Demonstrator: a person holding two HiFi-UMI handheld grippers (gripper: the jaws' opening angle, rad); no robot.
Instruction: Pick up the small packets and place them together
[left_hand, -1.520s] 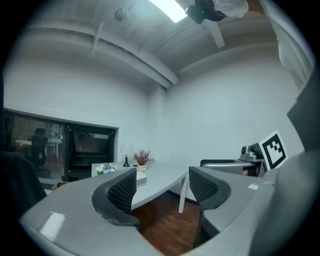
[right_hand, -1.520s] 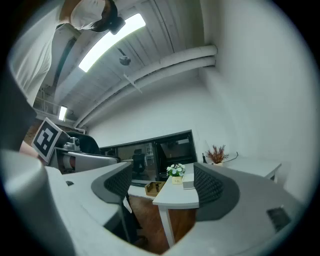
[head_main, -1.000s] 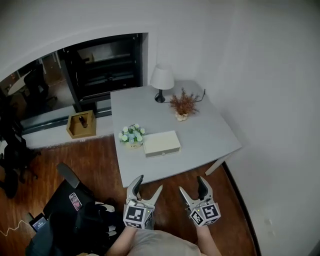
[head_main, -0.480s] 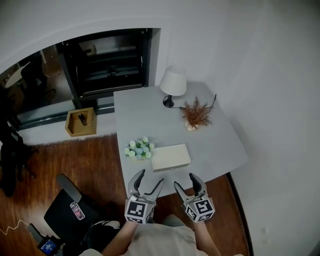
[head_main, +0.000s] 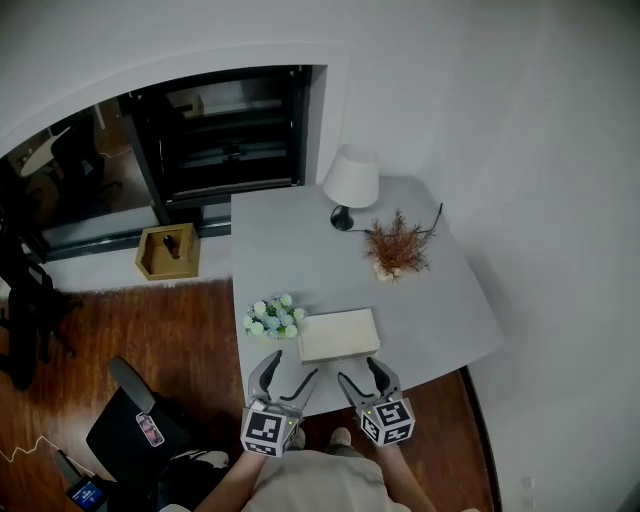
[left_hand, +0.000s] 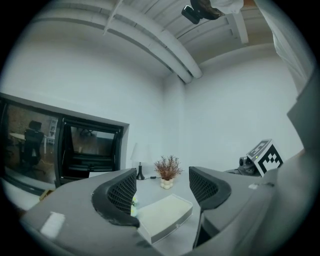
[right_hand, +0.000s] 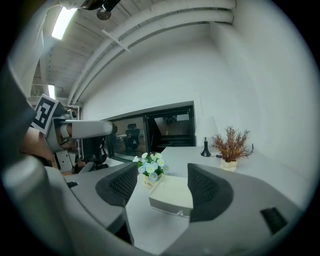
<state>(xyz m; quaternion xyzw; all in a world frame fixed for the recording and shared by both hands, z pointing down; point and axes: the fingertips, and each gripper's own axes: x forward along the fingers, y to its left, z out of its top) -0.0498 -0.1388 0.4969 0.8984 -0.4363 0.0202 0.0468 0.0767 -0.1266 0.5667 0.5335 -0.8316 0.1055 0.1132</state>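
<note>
Far left, a small open wooden crate (head_main: 167, 250) is sitting on the wood floor (head_main: 190, 335) below the dark window (head_main: 220, 130). A black office chair (head_main: 135, 425) is standing nearer the person.

L gripper (head_main: 291, 365) is hovering at the near edge of the grey table (head_main: 290, 240), pointing roughly level across the top. Its jaws are standing wide apart w/ nothing btwn them.

Just beyond it, a little pot of pale blue & white flowers (head_main: 273, 316) is sitting near the table's front left. Right beside the pot, a flat cream box (head_main: 339, 334) is lying close to the front edge, ahead of both grippers and apart from them.

Small packets: can't tell where they are. None are showing loose on the table, and the box top is looking plain in every view.

R gripper (head_main: 358, 371) is hovering just right of the L one, tipping slightly down toward the box. Its jaws have just been closing and are standing partly open, narrower than the L pair. Nothing is sitting btwn them, and the pads aren't touching the box.

Further back & right, a white-shaded lamp (head_main: 351, 183) on a black base is standing near the table's far edge. Dried reddish-brown sprigs (head_main: 398, 247) in a small pale vase are standing right of it.
</note>
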